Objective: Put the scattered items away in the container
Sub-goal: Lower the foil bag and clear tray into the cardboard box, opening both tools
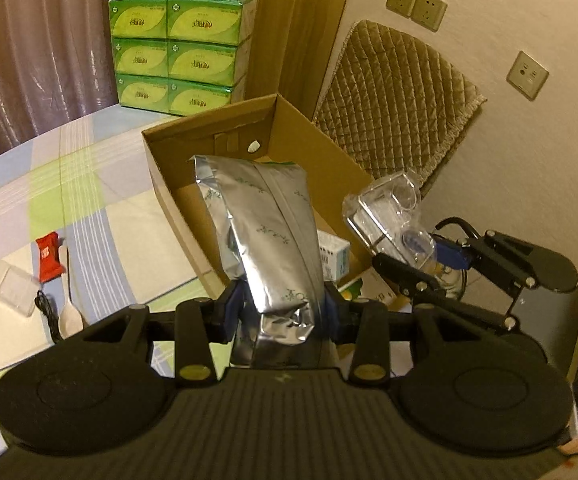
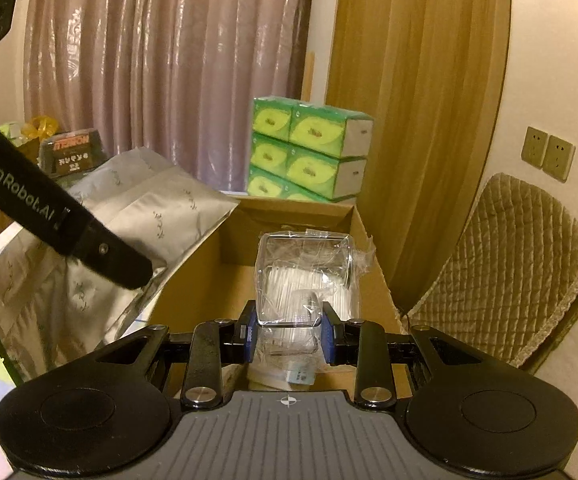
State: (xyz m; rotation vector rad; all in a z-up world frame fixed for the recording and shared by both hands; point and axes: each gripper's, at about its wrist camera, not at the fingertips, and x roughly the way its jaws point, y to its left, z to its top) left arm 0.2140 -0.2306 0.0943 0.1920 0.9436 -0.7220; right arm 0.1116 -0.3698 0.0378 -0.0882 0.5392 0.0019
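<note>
we hold the left gripper [image 1: 285,304] out over the near rim of the cardboard box [image 1: 169,200], its blue-padded jaws pinching the lower end of a silver foil pouch [image 1: 265,224]. the pouch stands up and leans away from us, its sealed top reaching over the box's open mouth. the right gripper [image 2: 289,330] sits just to the right, also above the box, and its jaws are pressed against a clear plastic package [image 2: 305,272] with something white inside — the package rises upright from the pads and is wrapped in crinkled film.

the pouch is creased and dented where the pads bite, with a faint sprig pattern and a seam running down its middle. inside the box we can see a small white carton [image 1: 333,254] on the floor.

the box's far wall stands tall with a hand hole; its right wall runs close to a quilted cushion [image 1: 393,96] leaning on the wall. to the left, on the checked cloth [image 1: 89,184], a red sachet [image 1: 50,256], a pale spoon [image 1: 69,316], a clear lid [image 1: 12,288] and a black cable [image 1: 47,308] lie well apart from the box. stacked green tissue packs [image 1: 181,48] stand behind it.
</note>
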